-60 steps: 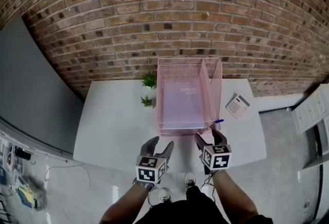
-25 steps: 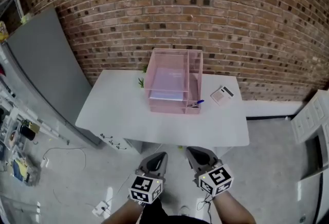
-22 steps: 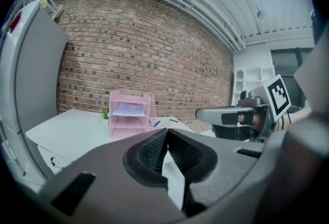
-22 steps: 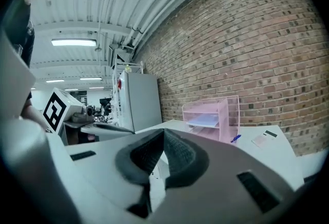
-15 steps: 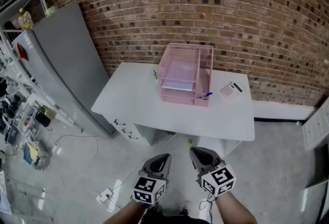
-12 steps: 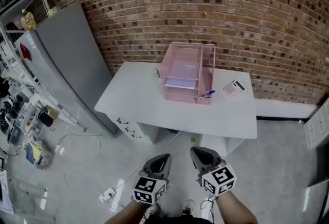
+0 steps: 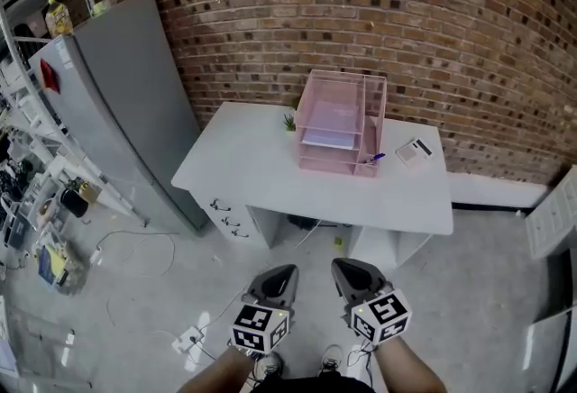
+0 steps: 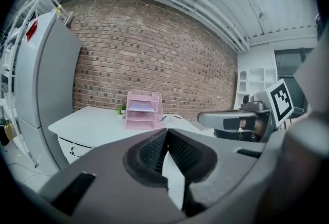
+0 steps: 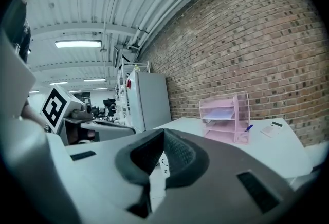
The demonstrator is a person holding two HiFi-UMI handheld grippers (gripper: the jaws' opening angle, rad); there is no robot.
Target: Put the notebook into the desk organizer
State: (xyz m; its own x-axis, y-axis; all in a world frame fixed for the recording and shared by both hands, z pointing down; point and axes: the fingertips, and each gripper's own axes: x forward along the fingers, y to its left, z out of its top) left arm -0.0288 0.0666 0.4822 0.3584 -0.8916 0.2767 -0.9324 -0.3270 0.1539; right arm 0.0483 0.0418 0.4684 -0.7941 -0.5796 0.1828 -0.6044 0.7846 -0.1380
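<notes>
Claws pinched together, empty, far from the desk (image 7: 261, 177).
Your left gripper (image 7: 281, 276) and right gripper (image 7: 347, 269) hang over floor (image 7: 171, 292); the notebook (image 7: 330, 137) lies in the pink desk organizer (image 7: 373, 123), plant (image 7: 289, 122) at its left, pen (image 7: 376, 158) and calculator (image 7: 414, 150) right.

White desk (image 7: 261, 184) against a brick wall (image 7: 379, 13), grey refrigerator (image 7: 126, 112) just beside its left end. Toward the far edge, small green plant (image 7: 289, 122), blue pen (image 7: 376, 158), calculator (image 7: 414, 150).

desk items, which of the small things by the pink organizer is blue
The pen, at the front right corner of the organizer. The calculator is white, and the plant is green.
</notes>
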